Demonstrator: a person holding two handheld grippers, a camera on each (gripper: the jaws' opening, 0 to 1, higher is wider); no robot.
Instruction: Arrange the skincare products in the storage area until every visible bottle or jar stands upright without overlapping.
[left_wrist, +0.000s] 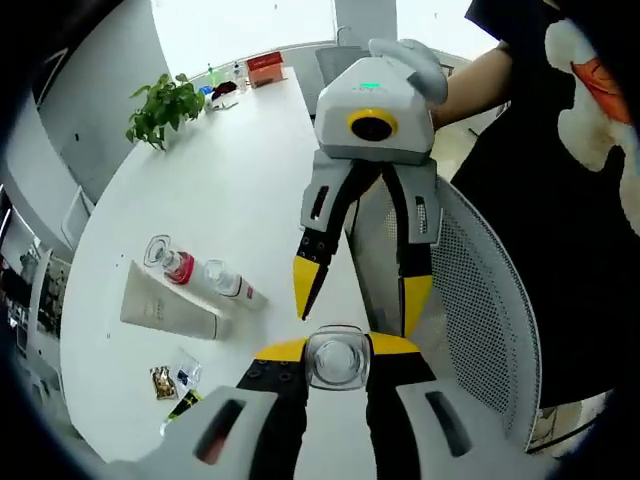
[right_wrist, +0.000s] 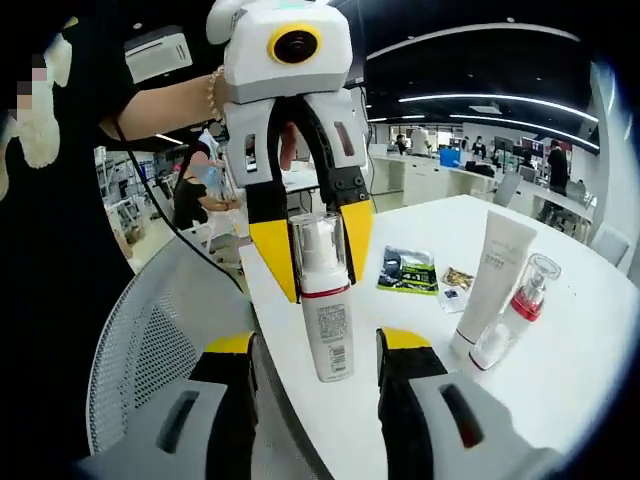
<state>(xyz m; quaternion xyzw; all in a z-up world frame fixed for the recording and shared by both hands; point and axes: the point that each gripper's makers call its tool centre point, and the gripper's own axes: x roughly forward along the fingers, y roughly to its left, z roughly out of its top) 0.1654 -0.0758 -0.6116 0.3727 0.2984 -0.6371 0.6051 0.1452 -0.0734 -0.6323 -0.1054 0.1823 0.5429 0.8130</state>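
Observation:
A white pump bottle (right_wrist: 327, 330) with a red band and a clear cap stands upright by the near edge of the white table (right_wrist: 560, 370). My left gripper (right_wrist: 312, 245) comes down from above and is shut on its clear cap (left_wrist: 336, 360). My right gripper (right_wrist: 318, 345) is open, its jaws on either side of the bottle's lower body with a gap on each side. In the left gripper view the right gripper (left_wrist: 360, 295) hangs open just beyond the cap. A white tube (left_wrist: 165, 305) and two small clear-capped bottles (left_wrist: 175, 262) (left_wrist: 230, 285) lie on the table.
Small sachets (left_wrist: 170, 380) lie near the tube. A potted plant (left_wrist: 165, 105) and a red box (left_wrist: 265, 65) stand at the table's far end. A white mesh chair (left_wrist: 490, 300) sits against the table edge beside the person in black holding the grippers. Office desks fill the background.

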